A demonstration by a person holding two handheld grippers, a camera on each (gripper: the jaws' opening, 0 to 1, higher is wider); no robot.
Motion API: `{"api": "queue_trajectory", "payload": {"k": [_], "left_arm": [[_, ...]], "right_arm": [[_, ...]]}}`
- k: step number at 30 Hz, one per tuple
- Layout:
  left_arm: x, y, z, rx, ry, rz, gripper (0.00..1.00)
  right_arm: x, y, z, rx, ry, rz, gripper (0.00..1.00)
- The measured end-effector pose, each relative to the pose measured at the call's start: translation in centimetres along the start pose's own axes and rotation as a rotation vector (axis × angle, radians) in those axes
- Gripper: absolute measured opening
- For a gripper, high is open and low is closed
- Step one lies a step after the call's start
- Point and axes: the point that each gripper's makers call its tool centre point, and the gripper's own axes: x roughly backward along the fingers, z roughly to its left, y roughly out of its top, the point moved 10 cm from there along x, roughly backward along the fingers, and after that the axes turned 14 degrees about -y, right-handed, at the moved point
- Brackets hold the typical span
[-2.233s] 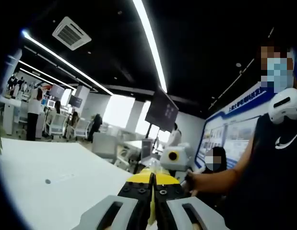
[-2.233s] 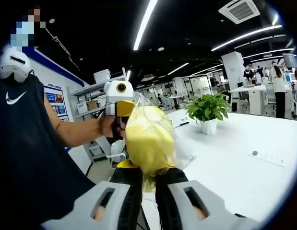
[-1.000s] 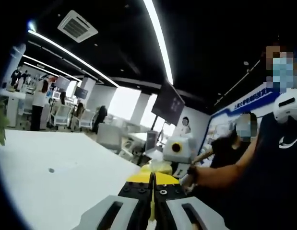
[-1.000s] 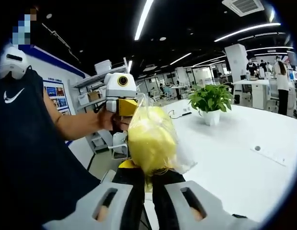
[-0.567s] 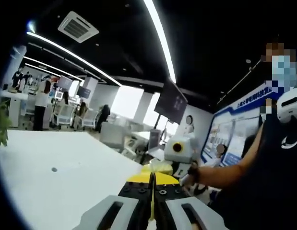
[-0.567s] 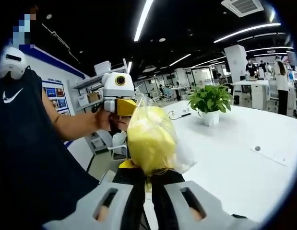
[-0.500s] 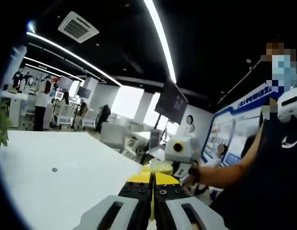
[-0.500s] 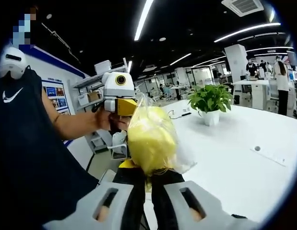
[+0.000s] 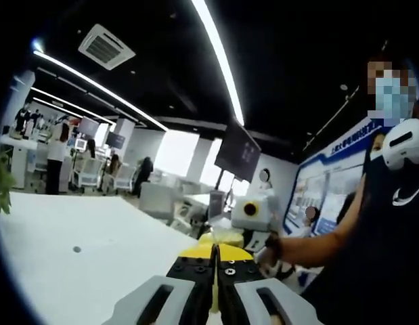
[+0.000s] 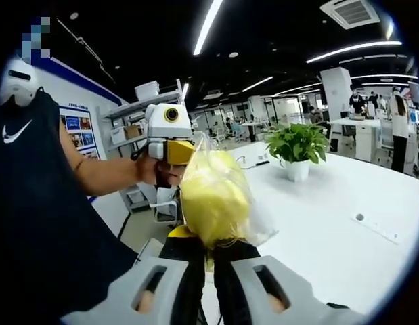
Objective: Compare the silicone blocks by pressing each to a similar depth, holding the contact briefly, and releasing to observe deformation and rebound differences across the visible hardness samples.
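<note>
A soft yellow silicone block in a clear plastic bag [image 10: 212,193] stands up from my right gripper [image 10: 208,241], which is shut on its lower end. In the left gripper view the same bagged block [image 9: 223,237] sits just past my left gripper [image 9: 214,253], whose jaws are shut. In the right gripper view the left gripper [image 10: 170,150] is held by a hand, its yellow tip touching the bag's upper left edge. Whether it pinches the plastic is hidden. In the left gripper view the right gripper [image 9: 253,215] is held in a hand behind the block. Both grippers are raised above the table.
A wide white table [image 10: 331,230] [image 9: 67,244] lies below, with a potted green plant [image 10: 297,150] on it. The person's dark shirt [image 10: 40,223] is close on the left. Shelves [image 10: 131,145], desks and other people stand in the office behind.
Both views have shifted slightly with the hands. The right gripper stays shut on the bagged block and the left gripper stays at its edge.
</note>
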Motion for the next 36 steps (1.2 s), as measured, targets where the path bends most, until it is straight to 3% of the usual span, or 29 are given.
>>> {"api": "queue_trajectory", "payload": {"k": [21, 27, 36], "left_arm": [[-0.1, -0.3, 0.2, 0.026, 0.03, 0.007, 0.0], [0.1, -0.5, 0.2, 0.065, 0.036, 0.001, 0.0], [0.1, -0.9, 0.1, 0.053, 0.039, 0.005, 0.0]], "right_arm": [[-0.2, -0.5, -0.4, -0.004, -0.001, 0.001, 0.0], [-0.5, -0.8, -0.2, -0.006, 0.019, -0.003, 0.01], [-0.8, -1.3, -0.5, -0.011, 0.011, -0.025, 0.01]]}}
